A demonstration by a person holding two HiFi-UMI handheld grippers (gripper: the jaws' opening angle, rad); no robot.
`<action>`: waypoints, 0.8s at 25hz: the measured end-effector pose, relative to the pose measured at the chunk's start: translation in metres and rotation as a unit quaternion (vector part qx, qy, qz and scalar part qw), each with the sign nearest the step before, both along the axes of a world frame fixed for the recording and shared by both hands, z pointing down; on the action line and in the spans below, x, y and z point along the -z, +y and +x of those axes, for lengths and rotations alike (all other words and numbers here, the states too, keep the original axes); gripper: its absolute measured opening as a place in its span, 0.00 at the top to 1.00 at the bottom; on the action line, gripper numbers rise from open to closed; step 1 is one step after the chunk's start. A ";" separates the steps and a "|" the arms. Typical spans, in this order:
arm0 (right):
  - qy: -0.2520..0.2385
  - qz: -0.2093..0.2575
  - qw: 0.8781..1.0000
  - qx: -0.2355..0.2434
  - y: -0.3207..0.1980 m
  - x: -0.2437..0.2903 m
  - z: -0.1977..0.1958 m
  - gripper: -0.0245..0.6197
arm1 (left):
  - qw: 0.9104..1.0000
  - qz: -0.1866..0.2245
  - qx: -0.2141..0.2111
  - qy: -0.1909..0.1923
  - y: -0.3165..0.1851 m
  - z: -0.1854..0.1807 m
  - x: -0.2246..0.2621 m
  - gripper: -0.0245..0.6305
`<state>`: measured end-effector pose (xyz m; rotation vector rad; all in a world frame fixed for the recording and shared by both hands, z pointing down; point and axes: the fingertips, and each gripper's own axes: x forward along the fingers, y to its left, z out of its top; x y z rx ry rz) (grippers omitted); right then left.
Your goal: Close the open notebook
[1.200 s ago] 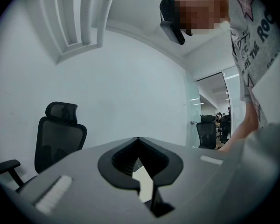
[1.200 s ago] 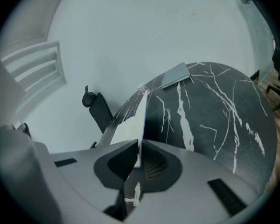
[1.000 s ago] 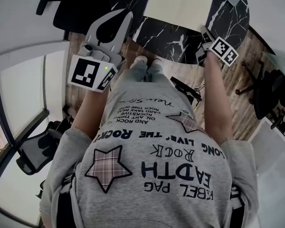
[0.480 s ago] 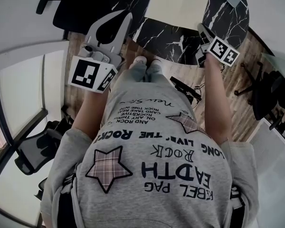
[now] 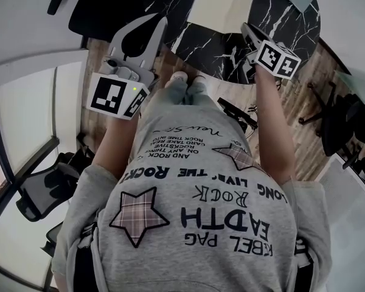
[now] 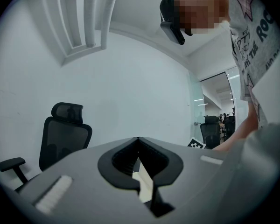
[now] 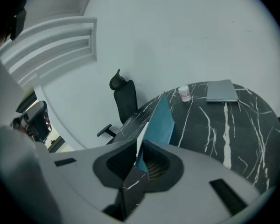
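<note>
The open notebook (image 5: pixel 214 5) lies on the round black marble table (image 5: pixel 219 47), cream pages up. Its right half stands raised off the table. In the right gripper view that half shows as a teal cover (image 7: pixel 161 118) on edge, and my right gripper (image 7: pixel 139 146) is shut on its near edge. In the head view the right gripper (image 5: pixel 246 29) is at the notebook's right side, above the table. My left gripper (image 5: pixel 160 22) hangs off the table's left edge, level, jaws shut and holding nothing; in its own view the left gripper (image 6: pixel 138 141) faces a white wall.
A grey slim laptop-like thing (image 7: pixel 221 91) and a small cup (image 7: pixel 184 93) sit at the table's far side. A black office chair (image 5: pixel 97 8) stands left of the table. A second chair (image 5: pixel 344 120) is at the right, over wooden floor.
My right gripper has risen and moved left toward the notebook's middle, lifting the right half from flat to standing. The left gripper has stayed put.
</note>
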<state>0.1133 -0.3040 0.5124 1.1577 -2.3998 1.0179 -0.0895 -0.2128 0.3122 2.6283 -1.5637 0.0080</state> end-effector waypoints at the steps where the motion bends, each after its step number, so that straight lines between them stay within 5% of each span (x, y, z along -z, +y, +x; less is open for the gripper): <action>1: -0.006 0.001 1.000 0.005 0.000 0.001 -0.005 0.93 | 1.000 0.000 0.001 0.000 0.000 -0.001 0.000 0.95; 8: -0.049 -0.015 0.998 0.048 0.004 0.002 -0.040 0.78 | 1.000 -0.001 0.004 0.002 0.001 -0.004 -0.002 0.95; 20: -0.077 -0.020 0.991 0.106 0.004 -0.014 -0.083 0.72 | 1.000 -0.009 0.018 -0.001 0.005 -0.020 -0.007 0.95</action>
